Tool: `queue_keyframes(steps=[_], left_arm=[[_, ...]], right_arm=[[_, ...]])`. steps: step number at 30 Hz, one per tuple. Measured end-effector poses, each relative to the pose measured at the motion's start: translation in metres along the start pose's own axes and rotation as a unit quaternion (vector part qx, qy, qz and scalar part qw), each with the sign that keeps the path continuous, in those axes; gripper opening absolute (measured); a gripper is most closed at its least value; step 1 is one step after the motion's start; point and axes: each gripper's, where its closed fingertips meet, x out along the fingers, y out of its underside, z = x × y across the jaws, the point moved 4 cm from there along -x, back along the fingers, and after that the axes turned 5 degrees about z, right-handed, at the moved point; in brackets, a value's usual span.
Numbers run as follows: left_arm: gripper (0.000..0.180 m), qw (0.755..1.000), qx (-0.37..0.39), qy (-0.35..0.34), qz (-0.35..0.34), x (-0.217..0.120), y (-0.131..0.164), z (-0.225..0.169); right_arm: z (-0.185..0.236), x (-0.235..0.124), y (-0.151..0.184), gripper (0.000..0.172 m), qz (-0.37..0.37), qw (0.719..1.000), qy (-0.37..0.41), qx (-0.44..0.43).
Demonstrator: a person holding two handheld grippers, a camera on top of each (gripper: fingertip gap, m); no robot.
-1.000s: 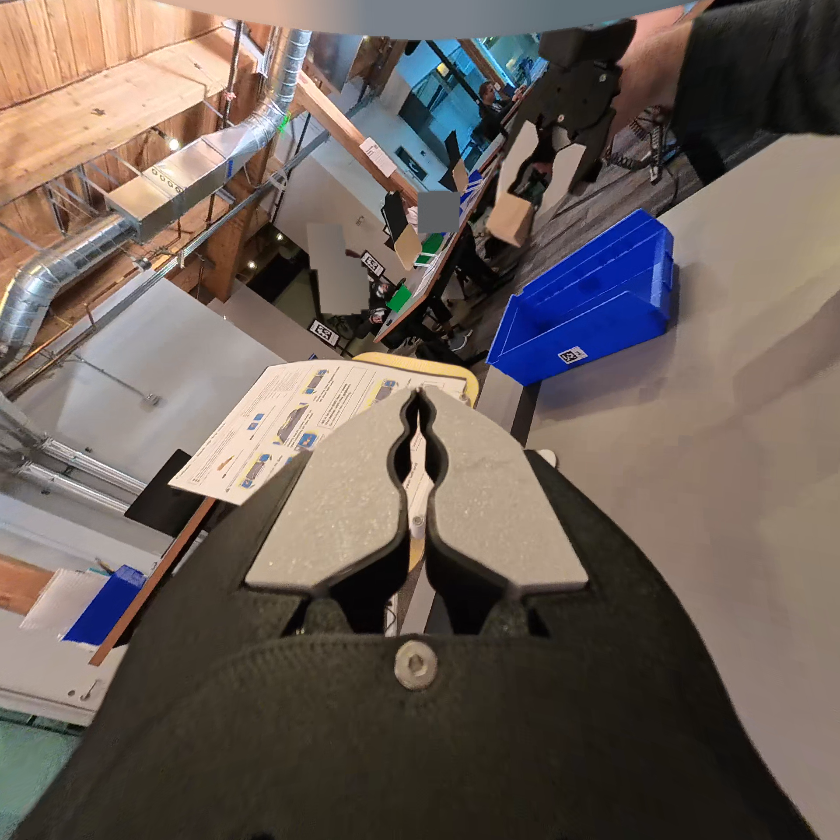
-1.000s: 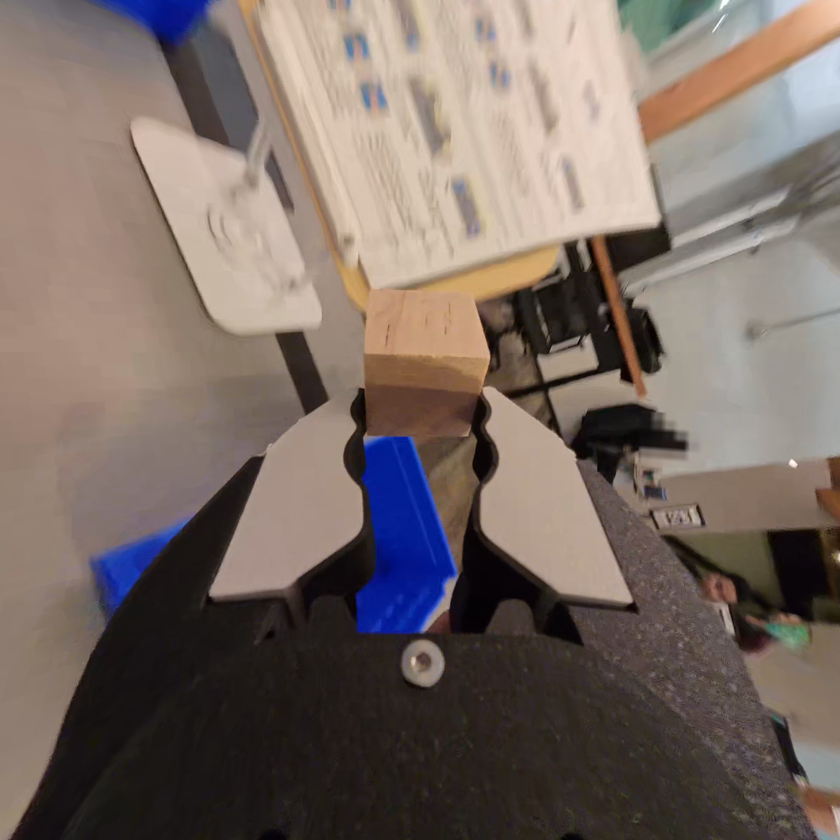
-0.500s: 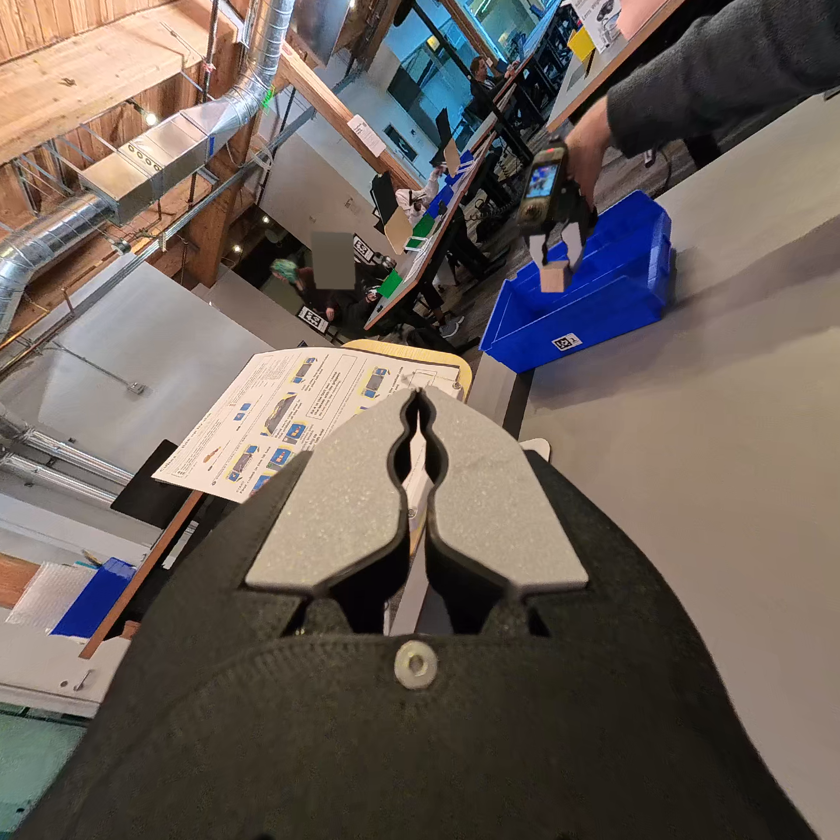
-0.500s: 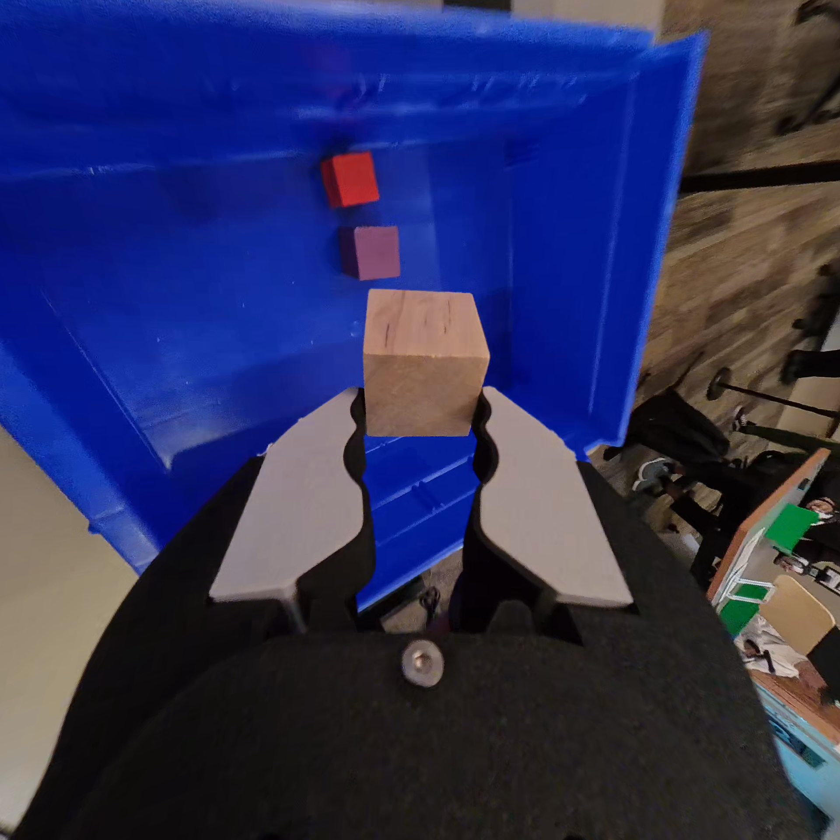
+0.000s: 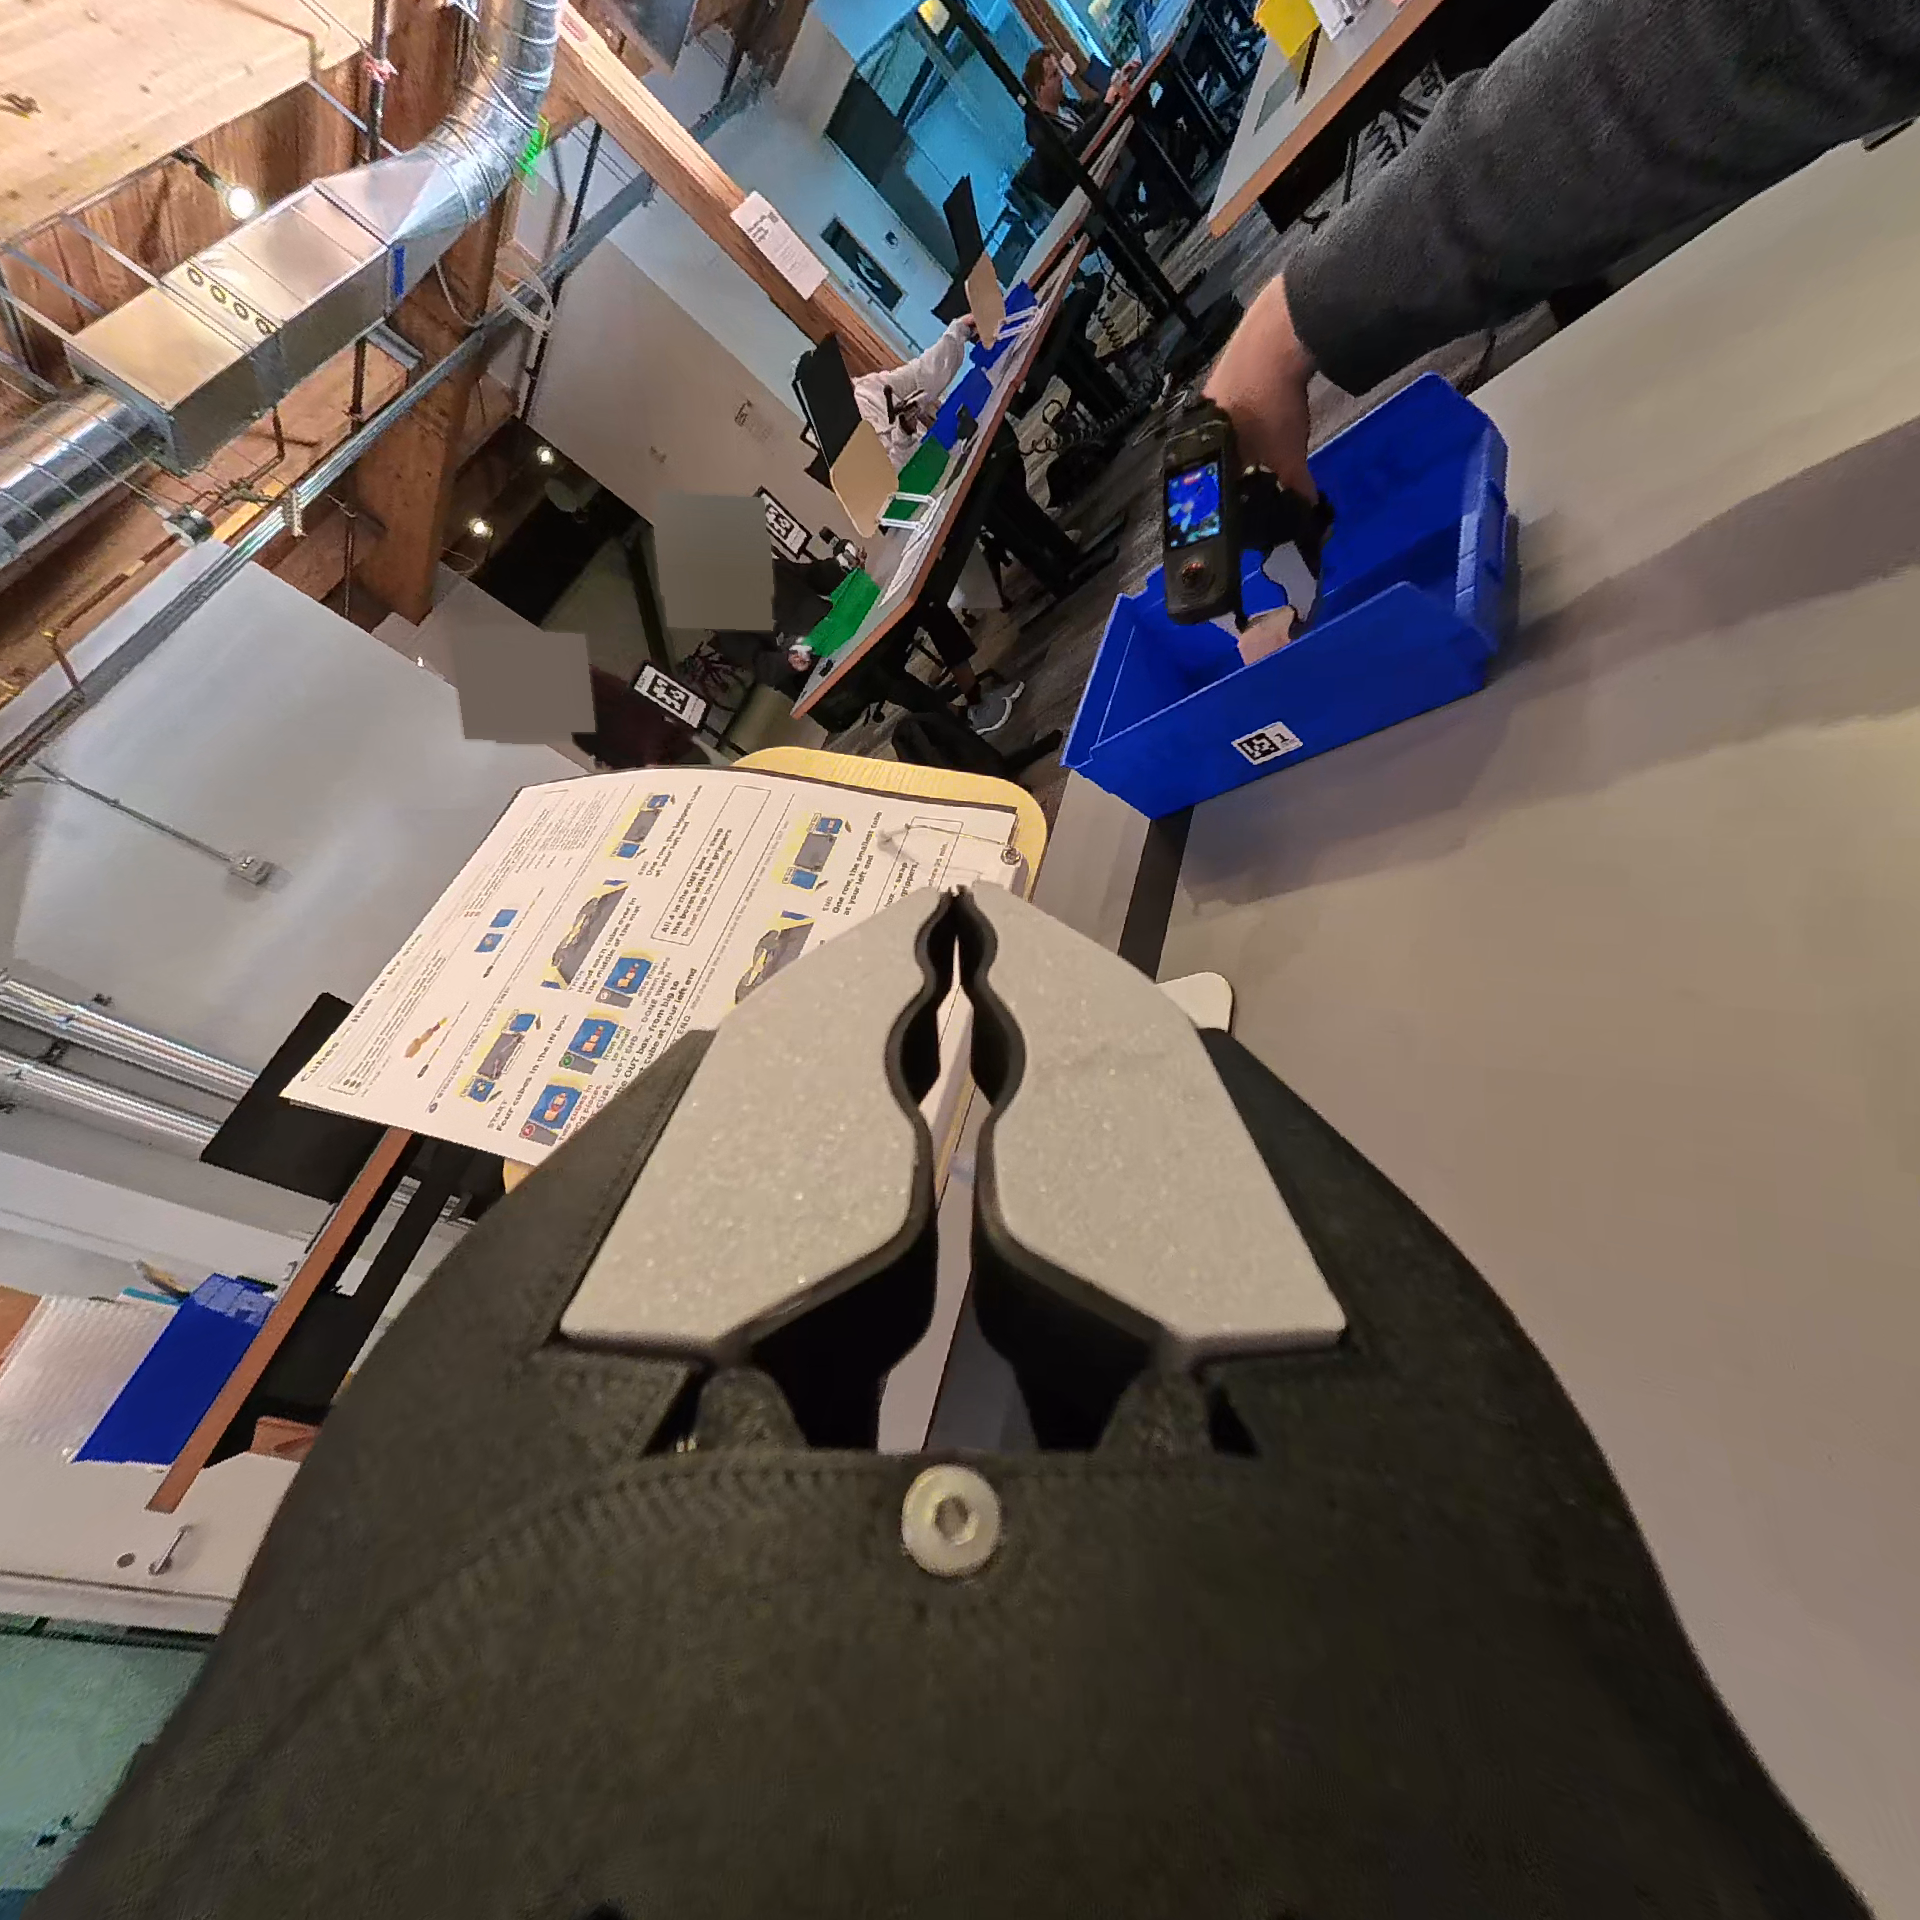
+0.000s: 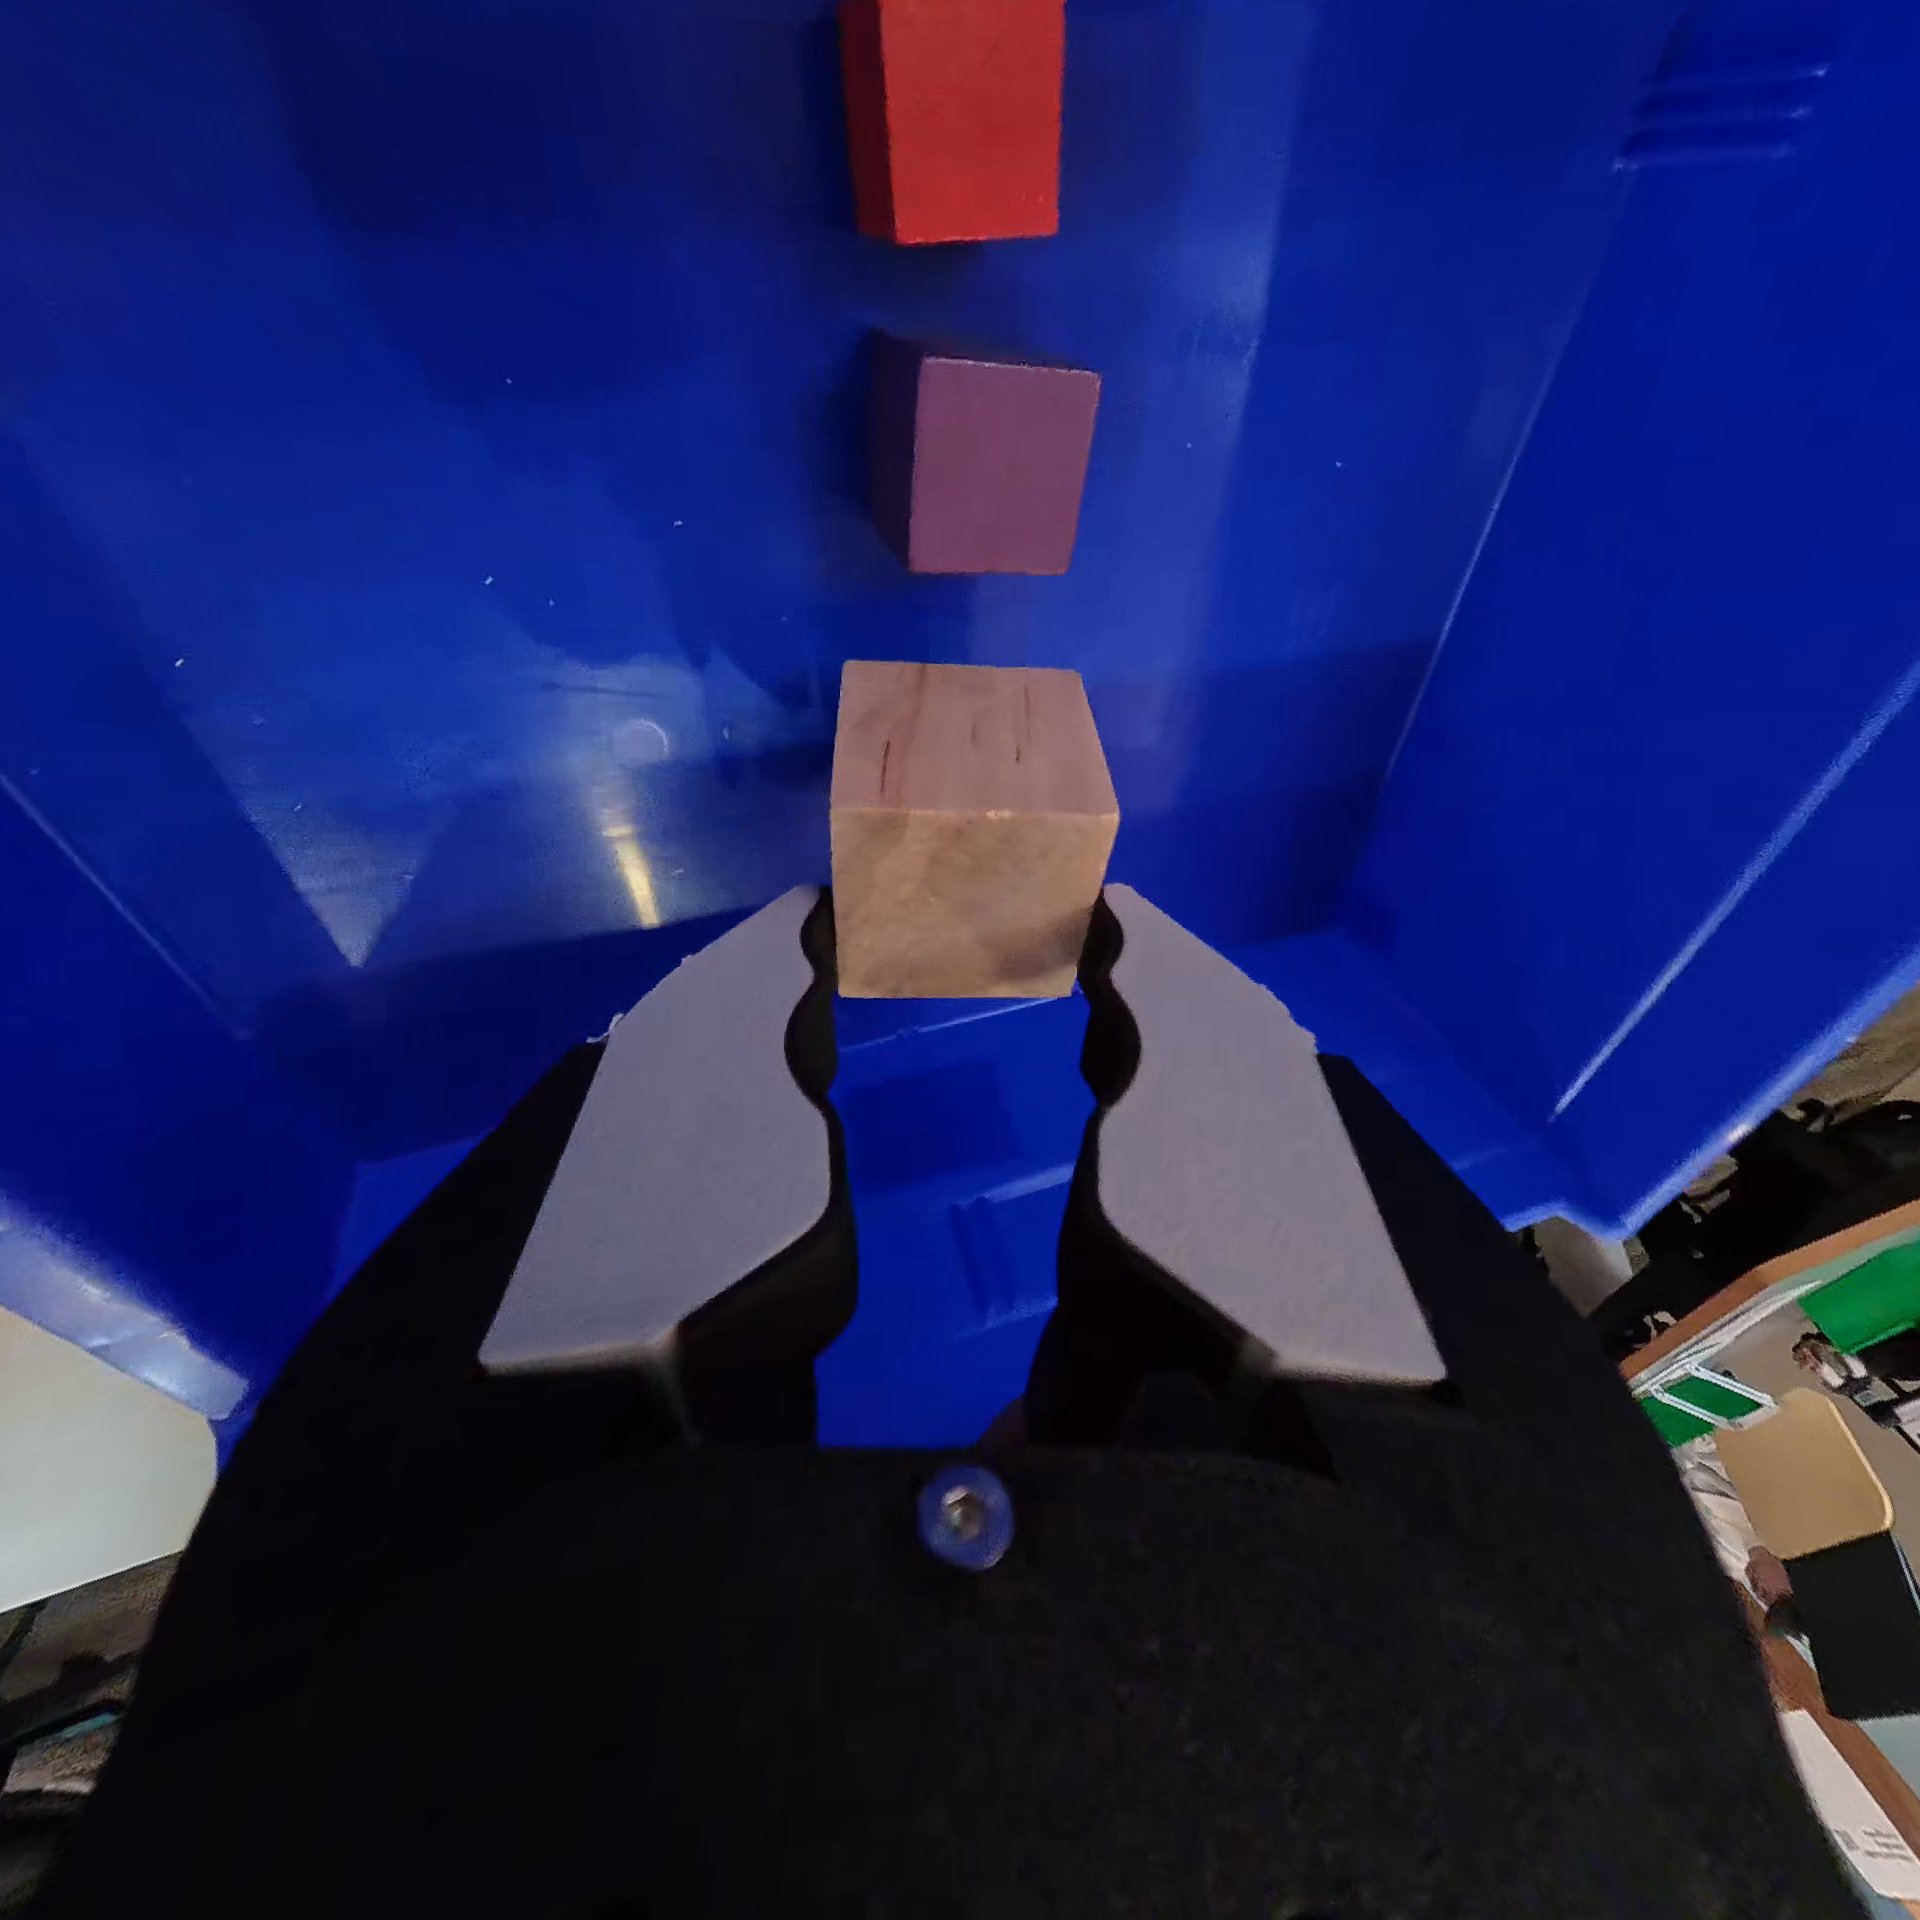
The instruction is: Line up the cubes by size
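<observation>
Two grippers are seen. Well left of the blue bin (image 5: 1226,732), over the grey table (image 5: 1558,1039), the left gripper (image 5: 957,902) is closed on nothing. Inside the bin, the right gripper (image 6: 961,940) is clamped on a plain wooden cube (image 6: 971,831), seemingly aligned behind a purple cube (image 6: 992,468) and red cube (image 6: 956,120).

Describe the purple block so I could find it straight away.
Look inside the blue bin on the grey table. Three blocks form a line there; the purple block sits in the middle, between the red block and the bare wooden block held by the gripper.
</observation>
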Motion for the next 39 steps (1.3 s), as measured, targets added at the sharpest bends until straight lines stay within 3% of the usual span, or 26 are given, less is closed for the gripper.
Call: queue_keyframes(steps=[14, 25, 35, 39], left_arm=[[0.0, 1.0, -0.001, -0.001, 0.001, -0.001, 0.001, 0.001], [0.0, 1.0, -0.001, 0.004, 0.004, 0.0, 0.002, 0.0], [0.0, 1.0, 0.001, 0.007, 0.006, 0.0, 0.002, -0.001], [0.0, 1.0, 0.003, 0.007, 0.006, -0.001, 0.0, -0.002]], right_arm=[[-0.006, 0.013, -0.009, 0.045, 0.035, 0.998, -0.04, -0.036], [-0.009, 0.016, -0.012, 0.046, 0.035, 0.998, -0.044, -0.035], [-0.016, -0.002, -0.017, 0.051, 0.019, 0.999, -0.009, -0.025], [-0.011, 0.013, -0.019, 0.05, 0.033, 0.998, -0.027, -0.037]])
